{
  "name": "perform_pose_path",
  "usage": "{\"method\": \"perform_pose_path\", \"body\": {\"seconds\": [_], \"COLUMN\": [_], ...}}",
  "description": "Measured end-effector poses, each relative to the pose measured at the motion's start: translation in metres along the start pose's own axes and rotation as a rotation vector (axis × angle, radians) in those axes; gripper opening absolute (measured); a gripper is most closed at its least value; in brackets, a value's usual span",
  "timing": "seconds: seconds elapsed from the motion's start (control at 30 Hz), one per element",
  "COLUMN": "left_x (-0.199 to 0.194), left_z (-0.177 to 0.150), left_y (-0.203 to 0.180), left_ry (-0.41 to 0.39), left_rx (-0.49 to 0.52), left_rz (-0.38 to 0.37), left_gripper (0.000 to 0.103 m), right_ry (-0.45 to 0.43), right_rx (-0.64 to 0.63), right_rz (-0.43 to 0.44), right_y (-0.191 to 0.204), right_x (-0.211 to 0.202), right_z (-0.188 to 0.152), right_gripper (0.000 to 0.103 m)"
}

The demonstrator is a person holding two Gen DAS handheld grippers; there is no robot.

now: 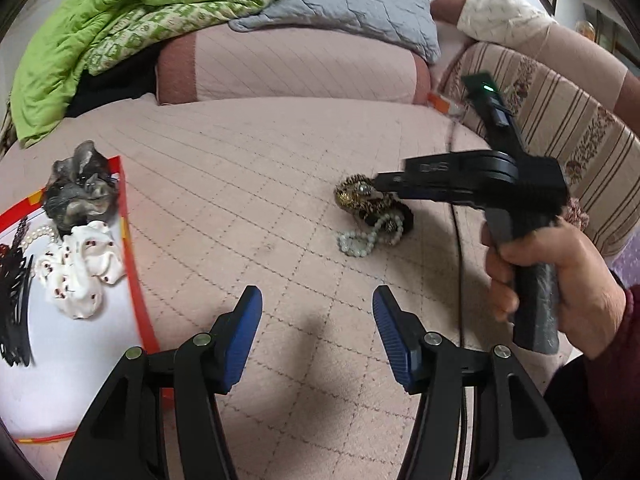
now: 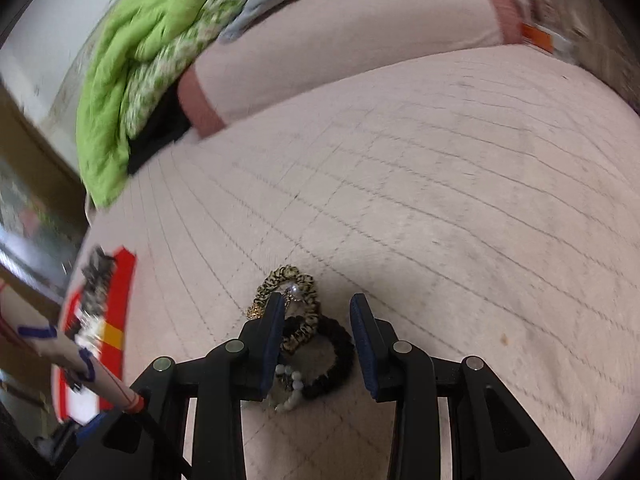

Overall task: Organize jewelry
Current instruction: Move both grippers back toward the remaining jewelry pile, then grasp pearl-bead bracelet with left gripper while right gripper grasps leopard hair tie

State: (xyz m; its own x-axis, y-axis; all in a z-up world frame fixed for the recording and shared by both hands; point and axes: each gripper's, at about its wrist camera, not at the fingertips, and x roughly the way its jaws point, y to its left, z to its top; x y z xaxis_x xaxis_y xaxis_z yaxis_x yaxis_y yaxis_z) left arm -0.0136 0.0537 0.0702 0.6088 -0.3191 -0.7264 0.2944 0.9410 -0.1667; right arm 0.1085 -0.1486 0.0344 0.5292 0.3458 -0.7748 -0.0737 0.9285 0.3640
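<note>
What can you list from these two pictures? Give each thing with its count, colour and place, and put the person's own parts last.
Tray: one, red rim, white floor, left on the bed.
Scrunchies in the tray: two, grey and white spotted.
Hair clips: black, tray's left side; count unclear.
Jewelry pile: one, gold, black and pale beads, mid-bed.
Blanket: one, green, far left.
Pillow: one, grey, far end.
Left claw: open, over bare bed.
Right claw: open, over the pile.
Right hand: grips the handle.
</note>
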Motion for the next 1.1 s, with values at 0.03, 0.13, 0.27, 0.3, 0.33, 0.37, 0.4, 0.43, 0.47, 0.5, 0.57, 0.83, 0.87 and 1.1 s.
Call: {"method": "perform_pose_path", "body": {"seconds": [0.03, 0.13, 0.27, 0.3, 0.33, 0.37, 0.4, 0.43, 0.47, 0.5, 0.57, 0.83, 0.87, 1.1], "left_x": [0.003, 0.009, 0.018, 0.021, 0.025, 0.029, 0.031, 0.037, 0.044, 0.049, 0.066, 0.101, 0.105, 0.092], "left_z": [0.0, -0.001, 0.003, 0.006, 0.009, 0.012, 0.014, 0.018, 0.022, 0.024, 0.03, 0.045, 0.046, 0.034], "left_y": [-0.001, -0.003, -0.007, -0.008, -0.011, -0.014, -0.016, -0.019, -0.023, -0.024, -0.028, -0.052, -0.054, -0.058], "left_ry": [0.007, 0.025, 0.041, 0.045, 0.051, 0.056, 0.06, 0.068, 0.079, 0.091, 0.123, 0.15, 0.152, 0.122], "left_rx": [0.005, 0.011, 0.008, 0.004, 0.003, 0.002, 0.002, 0.003, 0.002, 0.0, -0.011, 0.094, 0.111, 0.127], "left_rz": [0.001, -0.008, -0.034, -0.037, -0.039, -0.043, -0.046, -0.053, -0.061, -0.067, -0.073, 0.012, 0.03, 0.056], "left_gripper": [0.057, 0.057, 0.057, 0.057, 0.057, 0.057, 0.057, 0.057, 0.057, 0.057, 0.056, 0.044, 0.035, 0.006], "right_ry": [0.018, 0.029, -0.076, -0.125, -0.172, -0.203, -0.248, -0.274, -0.301, -0.321, -0.323, -0.297, -0.297, -0.278], "right_rx": [-0.005, -0.037, -0.02, -0.006, 0.01, 0.021, 0.04, 0.053, 0.067, 0.078, 0.101, 0.139, 0.137, 0.119], "right_rz": [0.002, -0.005, 0.014, 0.013, 0.012, 0.018, 0.037, 0.056, 0.073, 0.083, 0.102, 0.133, 0.135, 0.164], "right_y": [0.001, 0.0, -0.004, -0.007, -0.011, -0.013, -0.019, -0.023, -0.027, -0.031, -0.038, -0.05, -0.051, -0.046], "right_x": [0.008, 0.012, -0.02, -0.034, -0.048, -0.057, -0.069, -0.077, -0.084, -0.09, -0.093, -0.093, -0.092, -0.089], "right_z": [0.002, 0.002, 0.008, 0.01, 0.012, 0.013, 0.013, 0.014, 0.014, 0.014, 0.014, 0.016, 0.015, 0.017], "right_gripper": [0.03, 0.01, 0.008, 0.008, 0.008, 0.008, 0.008, 0.008, 0.008, 0.008, 0.008, 0.008, 0.008, 0.008]}}
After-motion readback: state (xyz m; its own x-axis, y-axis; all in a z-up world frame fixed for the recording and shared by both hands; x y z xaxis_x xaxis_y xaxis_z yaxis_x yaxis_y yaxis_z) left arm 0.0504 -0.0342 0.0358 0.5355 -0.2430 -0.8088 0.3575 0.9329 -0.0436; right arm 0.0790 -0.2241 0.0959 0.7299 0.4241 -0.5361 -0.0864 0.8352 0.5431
